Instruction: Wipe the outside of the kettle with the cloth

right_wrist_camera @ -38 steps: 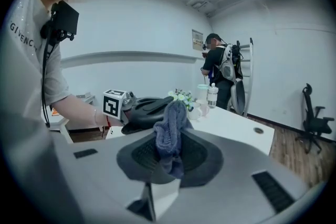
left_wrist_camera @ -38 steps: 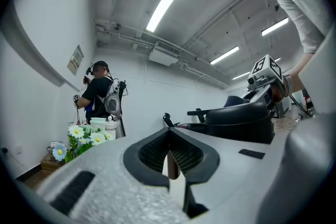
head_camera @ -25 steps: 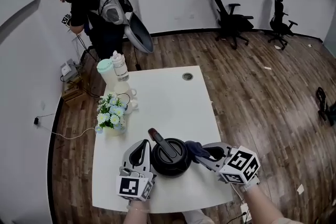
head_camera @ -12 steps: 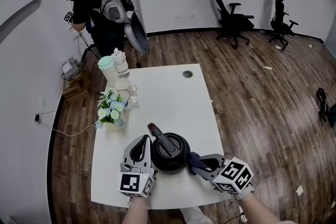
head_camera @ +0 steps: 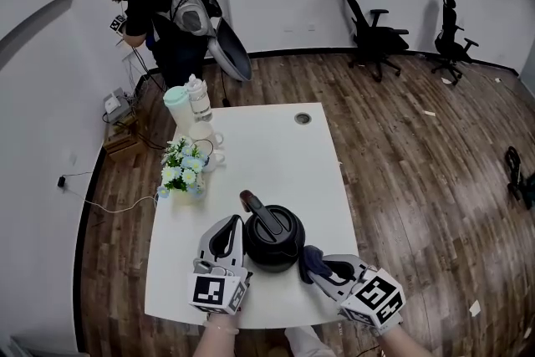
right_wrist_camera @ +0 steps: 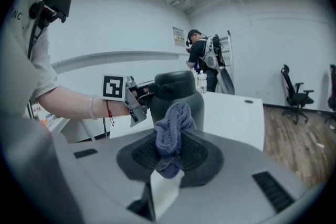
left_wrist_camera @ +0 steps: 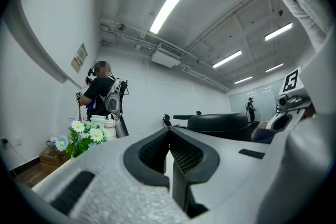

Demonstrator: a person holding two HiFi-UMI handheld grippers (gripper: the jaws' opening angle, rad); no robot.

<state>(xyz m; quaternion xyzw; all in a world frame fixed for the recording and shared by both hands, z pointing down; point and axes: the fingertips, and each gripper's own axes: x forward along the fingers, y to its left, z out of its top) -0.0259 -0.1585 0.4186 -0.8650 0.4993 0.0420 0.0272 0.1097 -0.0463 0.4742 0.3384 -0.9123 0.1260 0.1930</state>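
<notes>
Head view: round black kettle (head_camera: pixel 273 237) near the white worktop's (head_camera: pixel 267 155) front edge, between left gripper (head_camera: pixel 227 232) and right gripper (head_camera: pixel 324 270). Left gripper view: fingers pressed together, empty. Right gripper view: fingers pinching knitted blue cloth (right_wrist_camera: pixel 170 131), kettle just beyond.

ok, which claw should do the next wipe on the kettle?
Right. The right claw is shut on the cloth, held close to the side of the kettle. The left claw is shut on nothing, beside the opposite side, so at most it could probably steady the kettle.
</notes>
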